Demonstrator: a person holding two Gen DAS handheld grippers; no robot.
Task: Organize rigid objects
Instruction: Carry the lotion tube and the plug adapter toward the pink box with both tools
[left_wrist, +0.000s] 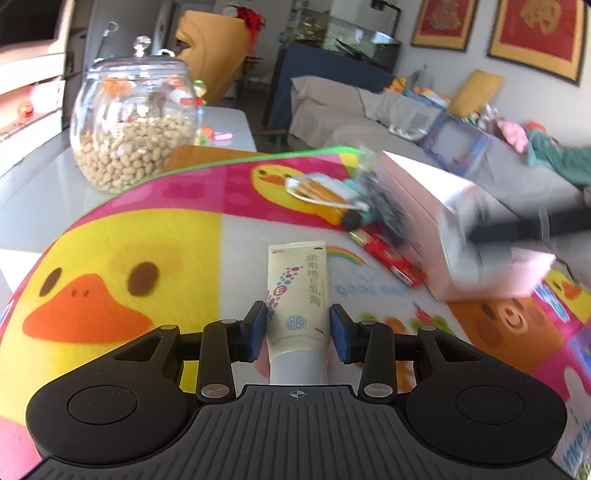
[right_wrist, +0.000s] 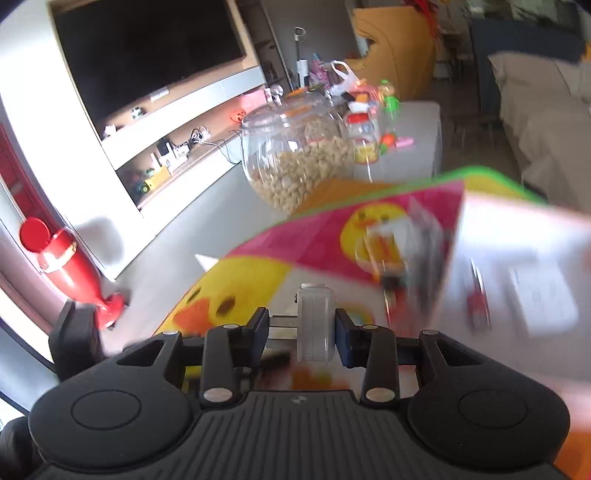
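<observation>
Tube of cream, white with Chinese lettering, sits between the blue pads of the left gripper, its grey cap toward the camera and its crimped end pointing away over the mat; the pads close on its sides, so it is gripped. The right gripper clamps a small translucent grey box, held upright between its pads.

The mat is a bright cartoon cloth — yellow ducks on pink, a rainbow, a brown bear face — spread over a pale grey table. Beyond the tube on the mat lie a red packet, a clear bag with orange and white contents, and a pale pink carton, blurred by motion; a dark blurred bar crosses the carton's right side.

Left of the mat, on the bare table, stands a round glass jar of peanuts with a glass lid. Behind the jar are small bottles and toys. Farther off, a sofa under a beige cover is strewn with cushions and clothes, red-and-gold pictures hang above it, and — in the right wrist view — a dark television sits over white shelves, with a red vase on the floor.
</observation>
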